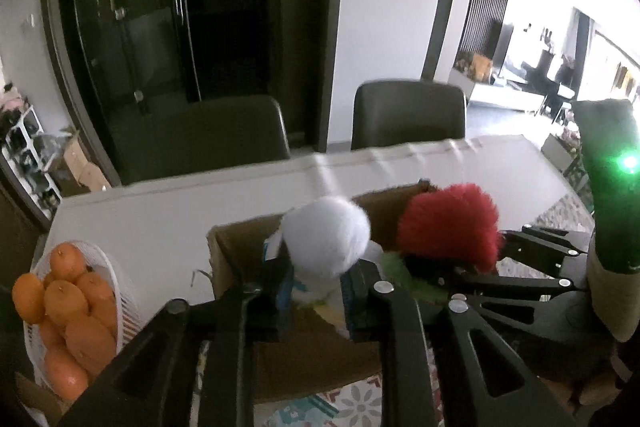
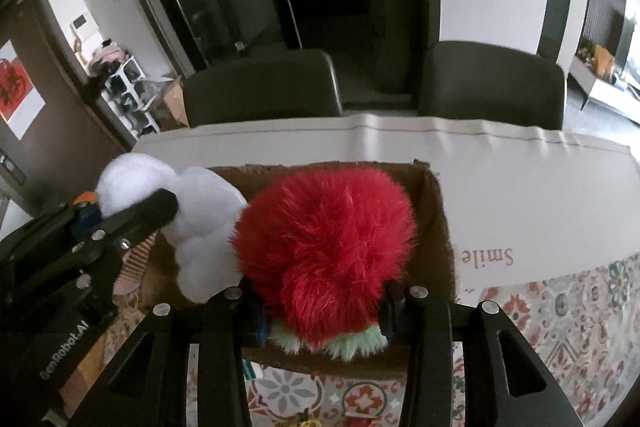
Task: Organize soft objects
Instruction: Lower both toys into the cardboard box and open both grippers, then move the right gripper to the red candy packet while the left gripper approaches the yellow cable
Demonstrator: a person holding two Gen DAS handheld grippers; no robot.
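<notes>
Oranges (image 1: 68, 303) filled the white basket (image 1: 120, 291). Over the cardboard box (image 2: 440, 223), left gripper (image 1: 316, 295) pinched the white plush (image 1: 326, 235), right gripper (image 2: 324, 323) clamped the red plush (image 2: 324, 247).

Left gripper body (image 2: 60, 359): "GenRobot.AI" — white lettering along the black casing.
White sheet (image 2: 520, 211) on the table: "Smile" — dark print, seen upside down, beside the cardboard box (image 2: 440, 227).
</notes>
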